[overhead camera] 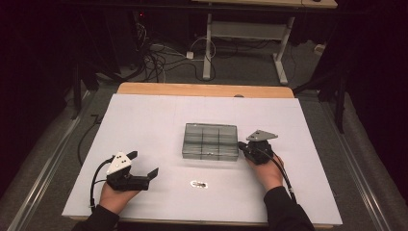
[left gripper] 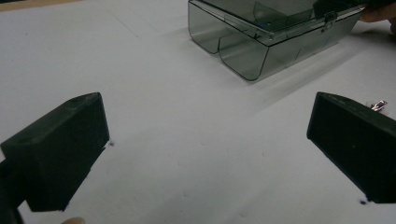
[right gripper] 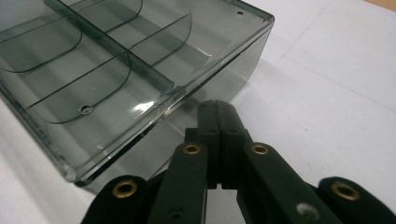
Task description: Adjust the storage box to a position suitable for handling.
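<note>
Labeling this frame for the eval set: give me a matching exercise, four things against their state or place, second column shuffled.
Things:
1. left hand-held gripper
2. right hand-held gripper
3. smoky compartment box
4. small metal piece

States or places:
A. jaws pressed together, tips by the box's side wall
B. lies loose on the white sheet, nearer the person than the box
C. jaws spread wide, nothing between them
D. sits mid-table, clear and divided inside

Pairs: 1-C, 2-A, 3-D, 4-B
</note>
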{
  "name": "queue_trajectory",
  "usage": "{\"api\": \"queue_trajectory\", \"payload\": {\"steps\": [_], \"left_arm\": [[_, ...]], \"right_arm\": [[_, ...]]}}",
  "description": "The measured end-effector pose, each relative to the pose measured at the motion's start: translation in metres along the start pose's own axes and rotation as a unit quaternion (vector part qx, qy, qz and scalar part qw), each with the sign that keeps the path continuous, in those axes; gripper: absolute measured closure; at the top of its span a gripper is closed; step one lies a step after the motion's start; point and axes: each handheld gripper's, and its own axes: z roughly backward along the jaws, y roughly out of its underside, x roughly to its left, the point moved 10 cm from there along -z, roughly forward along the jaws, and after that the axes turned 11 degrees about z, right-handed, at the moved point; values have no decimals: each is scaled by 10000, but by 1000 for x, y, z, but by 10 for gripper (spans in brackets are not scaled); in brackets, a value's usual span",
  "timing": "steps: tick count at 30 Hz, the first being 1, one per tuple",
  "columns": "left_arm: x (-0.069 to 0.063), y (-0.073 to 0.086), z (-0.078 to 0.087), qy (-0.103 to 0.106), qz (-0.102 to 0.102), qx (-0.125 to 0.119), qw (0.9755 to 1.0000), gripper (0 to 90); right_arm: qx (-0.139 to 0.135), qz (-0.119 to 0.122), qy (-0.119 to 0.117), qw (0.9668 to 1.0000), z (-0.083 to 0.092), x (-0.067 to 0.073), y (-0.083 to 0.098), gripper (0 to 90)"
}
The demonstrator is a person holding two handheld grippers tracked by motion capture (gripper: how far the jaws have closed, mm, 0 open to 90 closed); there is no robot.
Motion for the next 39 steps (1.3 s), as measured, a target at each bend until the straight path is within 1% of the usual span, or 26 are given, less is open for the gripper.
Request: {"api": "queue_trajectory", "payload": {"steps": [4,5,13,21,28,31,33,34,36,39], "left_arm": [[0,0,0,-1,9,-1,10000,0],[1,0,0,-7,14,-1,10000,0],[1,-1,1,-1,16,-18,10000,0],[1,-1,1,-3,21,-22,10000,0],[1,0,1,-2,18,-5,10000,0],[1,0,0,20,50,7,10000,0],[1,0,1,36,75,-2,10000,0],[2,0,1,27,72,5,10000,0],[3,0,1,23,75,9,10000,0],[3,0,1,22,85,14,10000,0]], "right_arm": [[-13,-13,-1,10000,-5,-1,-2,900],[-21,-58,19,10000,-6,-3,-4,900],[-16,-43,36,10000,-11,-3,-8,900],[-38,11,11,10000,-16,1,-14,900],[-42,42,-61,10000,-17,4,-14,900],[-19,69,-79,9999,-16,5,-13,900],[6,104,-34,9999,-15,4,-13,900],[-7,116,-30,9999,-10,4,-12,900],[-18,132,-23,9999,-8,5,-12,900],[-177,117,-37,9998,4,9,-11,900]]}}
